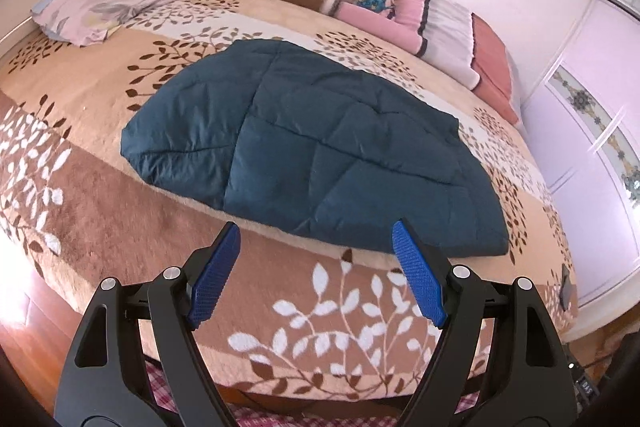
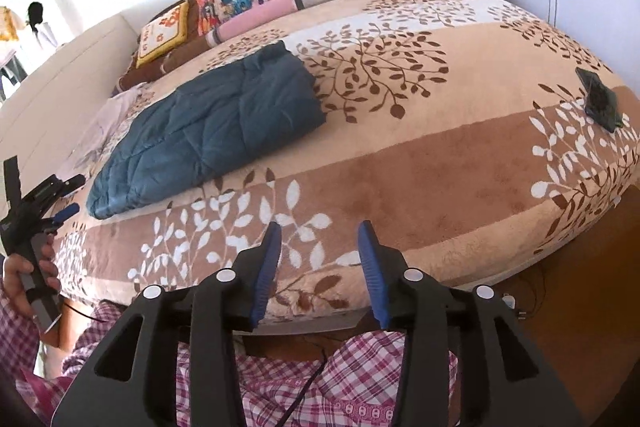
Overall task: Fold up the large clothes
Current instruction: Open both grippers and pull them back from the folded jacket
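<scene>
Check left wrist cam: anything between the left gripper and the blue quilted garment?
Nothing but the leaf-print blanket. In the left wrist view the left gripper stands open and empty just short of the blue quilted garment.

Left gripper (image 1: pixel 316 233) jaws wide apart, empty; right gripper (image 2: pixel 319 233) jaws parted, empty
</scene>
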The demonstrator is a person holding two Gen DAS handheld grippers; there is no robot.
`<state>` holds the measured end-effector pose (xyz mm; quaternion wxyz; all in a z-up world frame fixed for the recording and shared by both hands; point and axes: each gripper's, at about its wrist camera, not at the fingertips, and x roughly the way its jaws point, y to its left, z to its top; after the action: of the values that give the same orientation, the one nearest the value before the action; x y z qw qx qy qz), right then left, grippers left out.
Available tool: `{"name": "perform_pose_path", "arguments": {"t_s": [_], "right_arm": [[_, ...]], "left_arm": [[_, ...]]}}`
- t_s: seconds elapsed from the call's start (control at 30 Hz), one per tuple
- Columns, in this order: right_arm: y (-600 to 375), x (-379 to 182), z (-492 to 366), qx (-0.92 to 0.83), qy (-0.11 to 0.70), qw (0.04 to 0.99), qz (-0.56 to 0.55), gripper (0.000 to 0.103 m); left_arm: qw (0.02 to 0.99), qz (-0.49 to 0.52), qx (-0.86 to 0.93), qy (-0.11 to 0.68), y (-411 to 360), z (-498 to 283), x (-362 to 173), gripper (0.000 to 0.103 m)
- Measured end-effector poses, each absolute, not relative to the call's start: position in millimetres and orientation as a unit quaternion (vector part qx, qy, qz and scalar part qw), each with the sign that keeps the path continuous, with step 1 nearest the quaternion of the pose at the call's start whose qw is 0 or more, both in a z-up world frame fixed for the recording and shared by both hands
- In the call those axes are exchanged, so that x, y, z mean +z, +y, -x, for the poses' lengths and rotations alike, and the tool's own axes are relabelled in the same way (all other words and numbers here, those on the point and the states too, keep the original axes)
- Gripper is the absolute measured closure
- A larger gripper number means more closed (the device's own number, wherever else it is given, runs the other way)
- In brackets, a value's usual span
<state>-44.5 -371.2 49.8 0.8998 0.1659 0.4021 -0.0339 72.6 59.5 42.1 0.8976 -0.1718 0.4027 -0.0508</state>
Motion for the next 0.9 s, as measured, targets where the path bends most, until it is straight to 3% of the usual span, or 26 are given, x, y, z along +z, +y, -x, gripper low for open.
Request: {"name": "perform_pose_path", "arguments": {"t_s": [0.23,0.4,0.9], "right_arm": [[-361.5,46.7,38.4,-0.031,0.406,0.898,-0.170,0.045],[-359.6,34.6,-1.2,-0.019,0.427,0.882,-0.201,0.034],[-378.3,-35.7,-152.6,-0.038,0.477,0.804,-0.354,0.027]], "left_arm": [[0.895,0.183,-0.040,0.406,81.3,-75.6,32.3,0.025],[0.886,0.211,-0.016,0.413,115.9,-87.3,17.6,0.018],[0.835,0.331,0.010,0.439,176.2,-149.0,-38.1,0.013]]}}
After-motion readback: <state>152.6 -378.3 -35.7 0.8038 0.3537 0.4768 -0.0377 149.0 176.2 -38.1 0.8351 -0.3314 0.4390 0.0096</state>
